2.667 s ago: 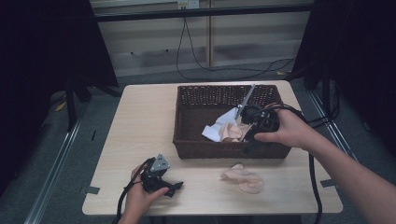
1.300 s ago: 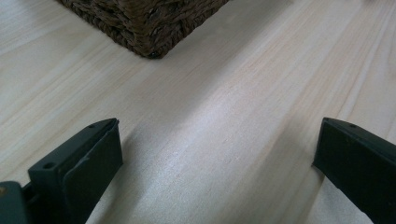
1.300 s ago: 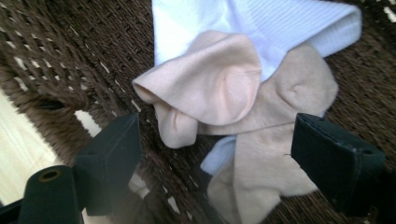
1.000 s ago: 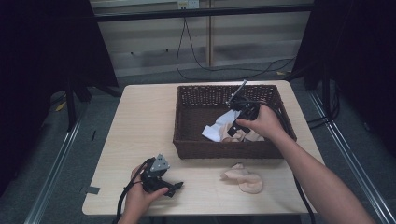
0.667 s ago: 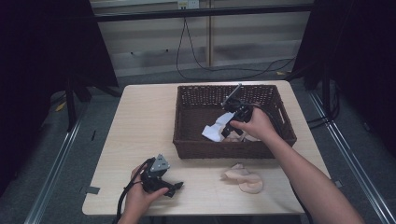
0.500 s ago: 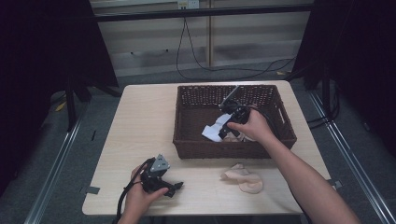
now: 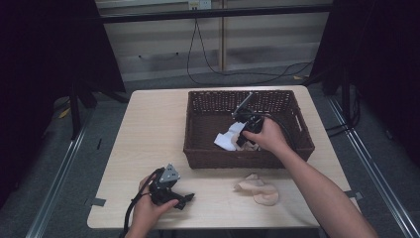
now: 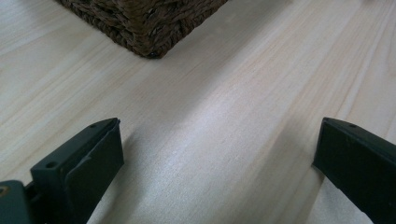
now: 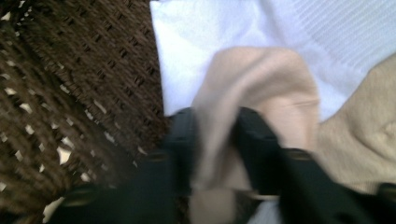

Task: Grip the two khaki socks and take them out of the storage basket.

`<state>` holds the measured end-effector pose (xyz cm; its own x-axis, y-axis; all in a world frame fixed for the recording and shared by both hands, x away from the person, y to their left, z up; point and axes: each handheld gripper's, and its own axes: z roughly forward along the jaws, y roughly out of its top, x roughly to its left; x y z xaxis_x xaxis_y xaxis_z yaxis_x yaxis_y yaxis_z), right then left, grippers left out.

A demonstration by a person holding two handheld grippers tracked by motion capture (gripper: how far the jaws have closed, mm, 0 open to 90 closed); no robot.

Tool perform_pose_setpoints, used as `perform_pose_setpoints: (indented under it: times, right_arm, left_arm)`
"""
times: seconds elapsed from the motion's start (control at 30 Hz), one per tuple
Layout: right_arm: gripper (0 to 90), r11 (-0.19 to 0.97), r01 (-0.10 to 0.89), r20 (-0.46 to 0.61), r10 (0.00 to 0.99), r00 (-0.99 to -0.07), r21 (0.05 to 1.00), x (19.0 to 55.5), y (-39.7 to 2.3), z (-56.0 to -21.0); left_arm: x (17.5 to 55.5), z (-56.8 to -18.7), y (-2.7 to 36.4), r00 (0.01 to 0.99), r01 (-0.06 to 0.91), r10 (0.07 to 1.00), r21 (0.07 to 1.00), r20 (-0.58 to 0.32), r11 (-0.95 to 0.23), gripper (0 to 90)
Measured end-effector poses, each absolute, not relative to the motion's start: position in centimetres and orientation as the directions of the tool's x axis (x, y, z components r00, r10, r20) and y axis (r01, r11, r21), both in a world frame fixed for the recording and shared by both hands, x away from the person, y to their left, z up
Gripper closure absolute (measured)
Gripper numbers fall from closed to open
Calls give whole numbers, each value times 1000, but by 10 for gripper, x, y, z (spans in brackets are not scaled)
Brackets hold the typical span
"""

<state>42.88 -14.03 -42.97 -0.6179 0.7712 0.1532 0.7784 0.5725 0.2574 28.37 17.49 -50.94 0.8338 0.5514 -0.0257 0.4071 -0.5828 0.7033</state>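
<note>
Now the right gripper [image 9: 215, 126] is reaching into the woven basket [image 7: 198, 148], and its jaws have just been closing on a fold of a beige sock [image 9: 254, 79], which is lying on a white cloth [image 9: 196, 42] near the basket's front wall. Soft, light and limp, the sock is likely to drape and stretch, so a bunched fold is giving the surest hold. Outside the basket, the left gripper [image 8: 215, 154] is resting with jaws spread, holding nothing, on the table [image 7: 148, 124].

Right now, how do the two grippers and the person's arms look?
Both grippers are black. The left gripper has flat rectangular jaws, a grey three-cornered plate on top and a black trailing cable. The right gripper also trails a black cable. The forearms are bare, with no sleeves visible.
</note>
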Motion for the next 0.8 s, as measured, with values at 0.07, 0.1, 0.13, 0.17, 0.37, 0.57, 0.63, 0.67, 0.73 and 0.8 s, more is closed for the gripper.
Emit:
perform_pose_setpoints:
  times: [0.07,0.1,0.13,0.17,0.37,0.57,0.63,0.67,0.73,0.8]
  right_arm:
    - [858,568,782,195,762,-618,259,428,-146,-426]
    - [858,568,782,195,762,-618,259,428,-146,-426]
    - [862,567,784,202,762,-615,253,427,-147,-423]
    - [864,570,784,202,760,-617,247,427,-149,-420]
    - [869,580,771,216,743,-633,263,423,-160,-399]
    - [870,589,762,207,737,-643,270,419,-173,-371]
    - [870,591,759,215,731,-647,274,418,-174,-367]
    - [870,594,756,211,730,-650,277,417,-175,-363]
    - [870,603,743,204,720,-663,289,413,-178,-351]
    - [870,602,744,213,718,-663,289,413,-179,-348]
  left_arm:
    - [284,-510,175,833,408,552,703,-27,-582,8]
    - [284,-509,175,833,405,552,703,-22,-584,8]
    - [284,-509,175,833,408,552,703,-26,-582,8]
    - [283,-509,175,833,408,552,703,-27,-582,8]
    - [284,-510,175,835,406,550,704,-26,-583,8]
    - [284,-509,175,835,405,549,703,-24,-585,7]
    - [284,-509,175,836,402,548,703,-20,-587,7]
    - [284,-509,175,836,404,549,703,-24,-585,7]
    - [284,-509,175,837,403,547,704,-24,-585,7]
    - [284,-509,175,836,405,549,703,-24,-585,7]
